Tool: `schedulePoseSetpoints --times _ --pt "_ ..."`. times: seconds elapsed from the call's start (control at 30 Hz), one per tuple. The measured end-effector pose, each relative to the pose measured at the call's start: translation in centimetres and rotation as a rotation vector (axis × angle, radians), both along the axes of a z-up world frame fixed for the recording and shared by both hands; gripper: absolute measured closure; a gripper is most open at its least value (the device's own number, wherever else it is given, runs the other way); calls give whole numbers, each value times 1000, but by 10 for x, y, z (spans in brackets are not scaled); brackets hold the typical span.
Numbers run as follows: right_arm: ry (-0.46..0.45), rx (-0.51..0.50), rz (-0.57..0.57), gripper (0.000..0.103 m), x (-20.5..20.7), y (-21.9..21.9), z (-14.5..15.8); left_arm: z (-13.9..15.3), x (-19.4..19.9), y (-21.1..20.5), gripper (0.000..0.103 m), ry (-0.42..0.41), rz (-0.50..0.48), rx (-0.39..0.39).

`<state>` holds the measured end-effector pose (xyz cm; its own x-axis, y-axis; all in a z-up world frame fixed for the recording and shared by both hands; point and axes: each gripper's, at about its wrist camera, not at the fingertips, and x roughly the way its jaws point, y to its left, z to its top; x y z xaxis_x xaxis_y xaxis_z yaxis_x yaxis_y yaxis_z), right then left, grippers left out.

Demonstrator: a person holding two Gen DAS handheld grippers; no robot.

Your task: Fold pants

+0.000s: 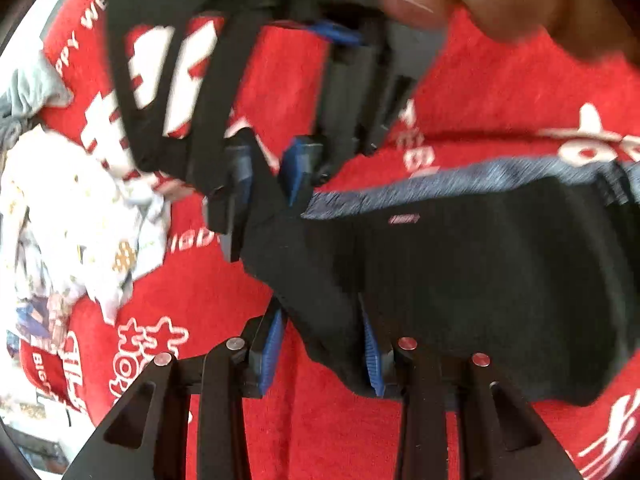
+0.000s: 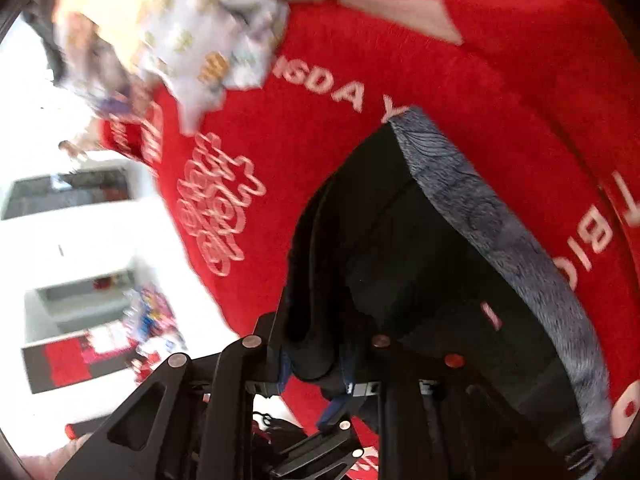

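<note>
L gripper [image 1: 322, 354]: jaws spread wide, blue pads either side of a black fabric fold; cloth lies in the gap, not pinched.
R gripper [image 2: 316, 364]: seen from own cam, black cloth bunched betw. fingers; blue pads mostly hidden, looks clamped on it. In L cam [image 1: 276, 176], jaws narrow at corner of same garment.
Pants [image 1: 460, 264]: black, grey heathered waistband [image 1: 440, 188] along far edge; small pink label near the band. Lying on blanket, R-hand corner lifted by R gripper.
Waistband edge, R cam [image 2: 500, 232]: runs diagonally away, curled up off the blanket.
Red blanket [image 1: 224, 292]: white lettering, under everything; bare red around pants on near, left and far sides.
Patterned white cloth [image 1: 80, 216]: crumpled heap, well apart to the left of pants; blurred.
Grey cloth [image 1: 32, 92]: beyond the heap, at blanket edge.
Hand [image 1: 500, 0]: top of L cam, blurred, above R gripper.
Count: 2 grippers, 1 pants, 2 other cloth items.
</note>
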<state>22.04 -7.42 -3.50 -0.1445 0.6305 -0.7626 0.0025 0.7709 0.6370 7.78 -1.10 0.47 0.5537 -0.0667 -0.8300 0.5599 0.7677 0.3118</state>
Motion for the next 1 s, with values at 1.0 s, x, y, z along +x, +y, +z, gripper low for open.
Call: schedulePoseSetpoints --times 1.0 --pt "-127 244 -999 80 -398 -388 16 37 -239 -302 66 183 -668 -117"
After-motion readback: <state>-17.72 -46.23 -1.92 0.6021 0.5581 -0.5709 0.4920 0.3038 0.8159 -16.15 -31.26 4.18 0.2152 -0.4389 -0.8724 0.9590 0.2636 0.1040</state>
